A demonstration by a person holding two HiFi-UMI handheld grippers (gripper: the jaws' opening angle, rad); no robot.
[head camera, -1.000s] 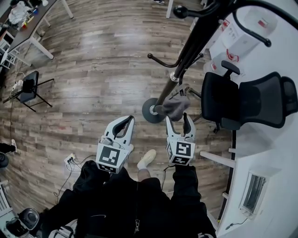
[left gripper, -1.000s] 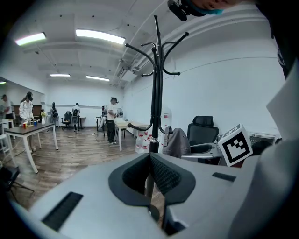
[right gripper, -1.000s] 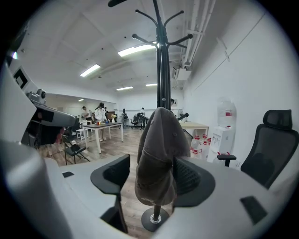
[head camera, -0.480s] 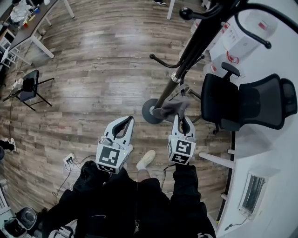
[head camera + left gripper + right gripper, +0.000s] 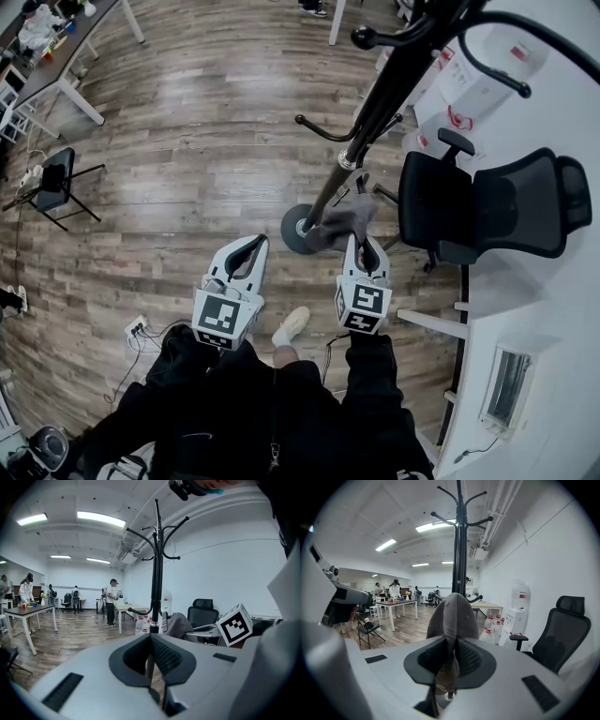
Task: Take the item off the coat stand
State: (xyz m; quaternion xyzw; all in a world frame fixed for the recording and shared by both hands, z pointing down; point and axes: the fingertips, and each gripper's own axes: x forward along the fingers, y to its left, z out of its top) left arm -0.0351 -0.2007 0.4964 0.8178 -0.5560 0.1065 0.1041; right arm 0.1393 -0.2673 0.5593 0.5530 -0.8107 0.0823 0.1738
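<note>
A grey cap (image 5: 342,223) hangs low on the black coat stand (image 5: 370,112), just above its round base (image 5: 302,228). My right gripper (image 5: 364,242) is shut on the cap's lower edge. In the right gripper view the cap (image 5: 452,616) is pinched between the pads, and the stand's pole (image 5: 461,550) rises behind it. My left gripper (image 5: 251,246) hangs to the left of the base, shut and empty. From the left gripper view I see the stand (image 5: 155,573) ahead, with the cap (image 5: 180,625) to its right.
A black office chair (image 5: 487,202) stands right of the stand by a white desk (image 5: 553,309). White boxes (image 5: 469,84) sit behind. A small folding chair (image 5: 56,178) and a table (image 5: 56,66) are far left. A power strip (image 5: 141,322) lies near my feet.
The right gripper's jaws, open around the cap's edge a second ago, have closed on it. The left gripper has stayed in place.
</note>
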